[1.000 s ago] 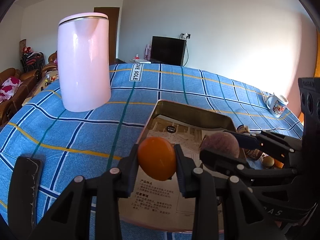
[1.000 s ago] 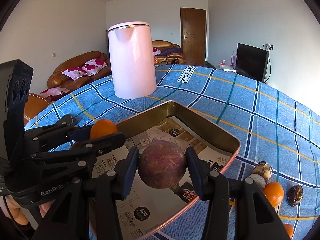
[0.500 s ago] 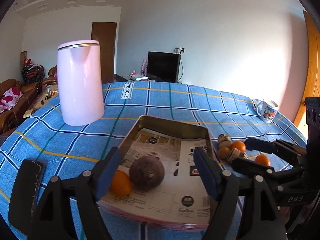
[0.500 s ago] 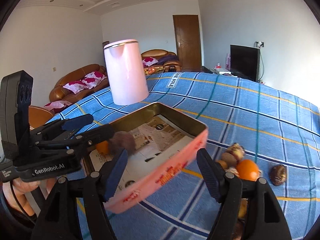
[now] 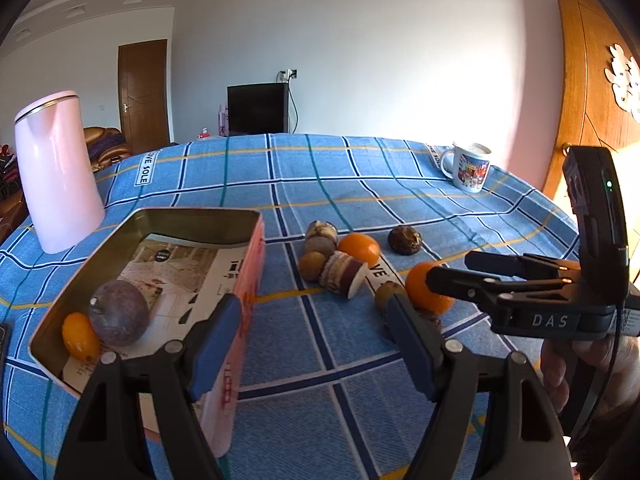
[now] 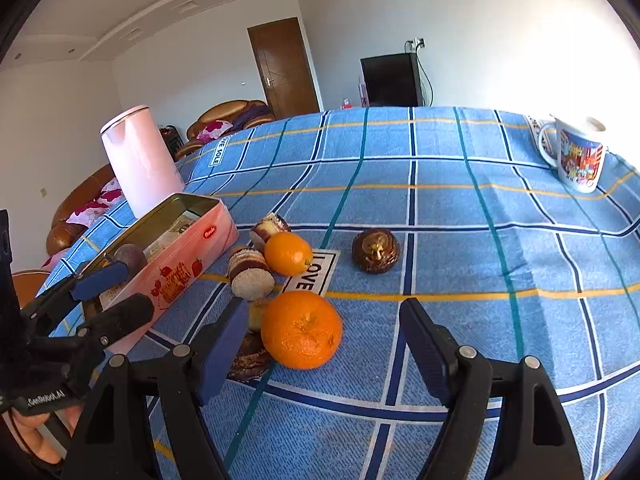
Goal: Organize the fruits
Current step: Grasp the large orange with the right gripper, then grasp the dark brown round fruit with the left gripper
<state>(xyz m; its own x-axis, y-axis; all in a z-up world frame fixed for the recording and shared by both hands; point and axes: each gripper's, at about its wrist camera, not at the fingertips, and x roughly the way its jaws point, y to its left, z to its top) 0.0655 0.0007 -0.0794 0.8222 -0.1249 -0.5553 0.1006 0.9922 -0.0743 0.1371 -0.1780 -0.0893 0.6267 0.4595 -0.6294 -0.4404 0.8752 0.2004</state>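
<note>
A pink tin (image 5: 250, 248) stands on the left of the blue checked cloth. In it lie a purple round fruit (image 5: 119, 313) and a small orange fruit (image 5: 80, 342). My left gripper (image 5: 316, 332) is open over bare cloth beside the tin, with nothing between its fingers. The jaws of my right gripper (image 6: 322, 316) are opening. A large orange (image 6: 302, 330) rests on the cloth between them, close to the left finger, and the pads do not press it. Beyond it lie a smaller orange (image 6: 288, 254), a dark brown fruit (image 6: 376, 256) and cut pieces (image 6: 250, 274).
A tall pink kettle (image 5: 56, 172) stands behind the tin. A printed mug (image 6: 576, 160) sits at the far right of the table. A person's hand (image 5: 560, 372) holds the right gripper. A wooden door (image 5: 592, 92) is at the right, past the table's edge.
Both grippers have opened and let go: the small orange fruit and the purple fruit now lie in the tin. Both have swung right, toward the loose fruit on the cloth.
</note>
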